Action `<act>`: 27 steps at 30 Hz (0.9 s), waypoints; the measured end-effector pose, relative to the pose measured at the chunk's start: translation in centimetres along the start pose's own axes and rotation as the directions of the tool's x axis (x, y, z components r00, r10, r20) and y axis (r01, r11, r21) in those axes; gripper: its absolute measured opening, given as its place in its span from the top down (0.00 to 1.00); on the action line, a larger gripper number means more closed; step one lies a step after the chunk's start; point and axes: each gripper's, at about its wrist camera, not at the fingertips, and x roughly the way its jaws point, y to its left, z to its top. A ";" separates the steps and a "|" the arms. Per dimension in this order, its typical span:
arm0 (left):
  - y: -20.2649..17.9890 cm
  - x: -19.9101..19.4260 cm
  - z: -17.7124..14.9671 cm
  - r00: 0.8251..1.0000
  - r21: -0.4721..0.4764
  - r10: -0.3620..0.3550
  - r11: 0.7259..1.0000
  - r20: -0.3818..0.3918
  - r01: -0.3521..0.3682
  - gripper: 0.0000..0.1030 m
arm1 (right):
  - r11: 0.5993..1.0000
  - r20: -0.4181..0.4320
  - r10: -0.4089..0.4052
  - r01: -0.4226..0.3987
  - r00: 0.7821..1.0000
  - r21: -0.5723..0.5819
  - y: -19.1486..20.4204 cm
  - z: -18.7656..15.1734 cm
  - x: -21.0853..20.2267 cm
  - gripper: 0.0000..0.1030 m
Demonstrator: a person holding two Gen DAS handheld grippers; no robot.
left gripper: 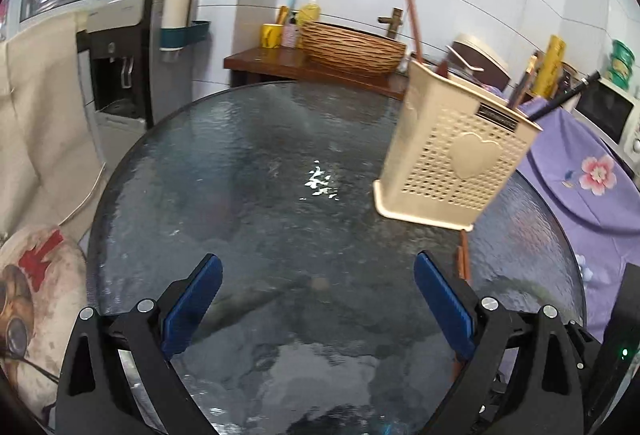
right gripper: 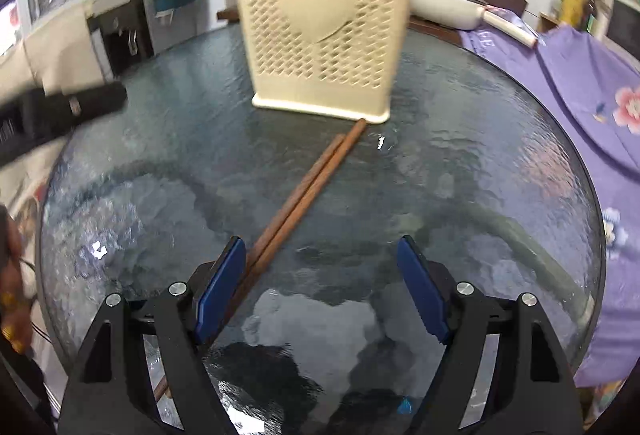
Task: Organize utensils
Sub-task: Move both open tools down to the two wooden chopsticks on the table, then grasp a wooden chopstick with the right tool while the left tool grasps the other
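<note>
Inspecting both wrist views, you have the round glass bench (right gripper: 460, 139) carrying a cream perforated utensil holder (right gripper: 324, 31) with a raised heart on its face, standing upright toward the far side. A pair of brown chopsticks (right gripper: 308, 191) lies flat on the glass, side by side and touching along most of their length, running diagonally from just in front of the holder's base back toward your right hand-held gripper (right gripper: 322, 287). That gripper stands wide, with nothing pressed between its blue pads (right gripper: 420, 291); the near ends of the chopsticks pass beside and under its left pad, and whether they touch it cannot be told. Your left hand-held gripper (left gripper: 318, 299) is likewise wide and carries nothing, poised over bare glass near the bench's front edge. From the left view, the holder (left gripper: 452, 155) sits to the right and beyond the gripper, well apart from it, and only a short stretch of the chopsticks (left gripper: 464, 255) shows below the holder's base. Several utensil handles, dark and brown, stick out of the holder's top there. A purple floral cloth (right gripper: 592, 83) lies just beyond the bench on the right. A woven basket (left gripper: 352, 47) rests on a wooden shelf behind the bench.
</note>
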 end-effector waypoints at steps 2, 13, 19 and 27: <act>0.2 0.2 -0.1 1.000 -0.006 0.001 1.000 -0.009 -0.002 0.09 | 1.000 0.008 -0.004 0.004 1.000 -0.009 0.2 -0.2 0.1 0.22; -2.3 1.8 -1.1 0.995 0.035 -0.073 0.997 -0.065 0.076 0.09 | 0.988 -0.006 -0.007 0.008 1.000 0.153 -5.9 -1.0 -2.0 0.22; -2.8 1.3 -1.2 0.996 0.059 -0.067 0.996 -0.058 0.071 0.09 | 0.980 0.010 -0.076 0.073 0.997 0.184 -7.2 -1.1 -2.2 0.23; -4.3 1.7 -1.7 0.992 0.084 -0.092 0.992 -0.087 0.099 0.09 | 0.959 -0.028 -0.130 0.133 0.991 0.248 -11.9 -0.5 -0.2 0.43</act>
